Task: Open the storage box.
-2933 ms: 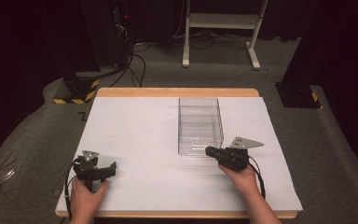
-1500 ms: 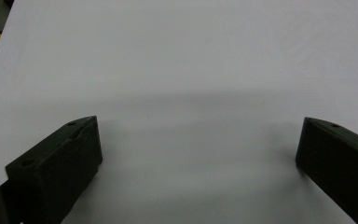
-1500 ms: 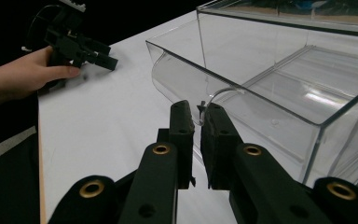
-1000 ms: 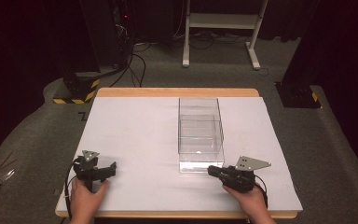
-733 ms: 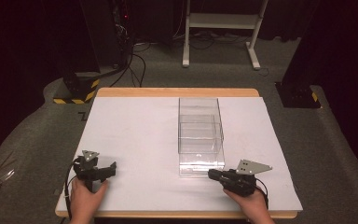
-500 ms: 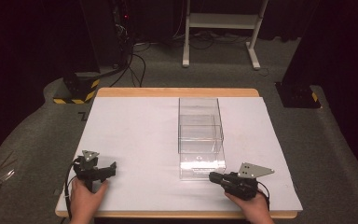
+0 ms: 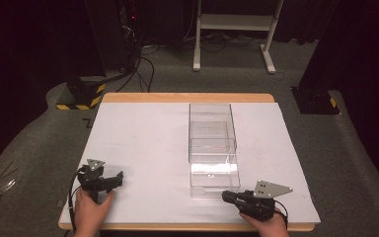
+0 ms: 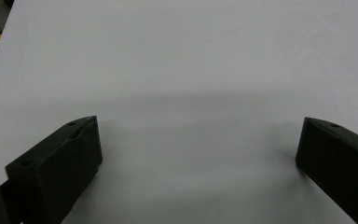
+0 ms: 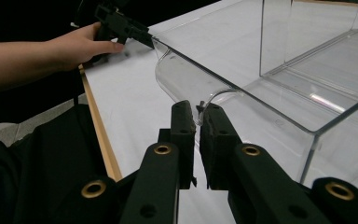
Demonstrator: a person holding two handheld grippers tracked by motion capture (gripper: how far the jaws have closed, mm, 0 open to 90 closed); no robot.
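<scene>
White table sheet (image 7: 143,143), white stand (image 7: 232,29), floor cables (image 7: 145,61)

A clear plastic drawer (image 7: 214,175) stands pulled partway out of its clear housing (image 7: 210,129), toward six o'clock, on the white worktop (image 7: 143,143). Its curved front lip (image 9: 200,100) is pinched in the right tool (image 9: 198,122). The drawer sits level and looks empty.

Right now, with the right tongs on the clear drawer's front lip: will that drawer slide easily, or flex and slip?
The clear drawer looks like rigid thin-walled plastic, so probably stiff and light. It is empty and partly out of its clear case, so it likely slides easily. The right tongs pinch a glossy curved lip, which may slip.
</scene>
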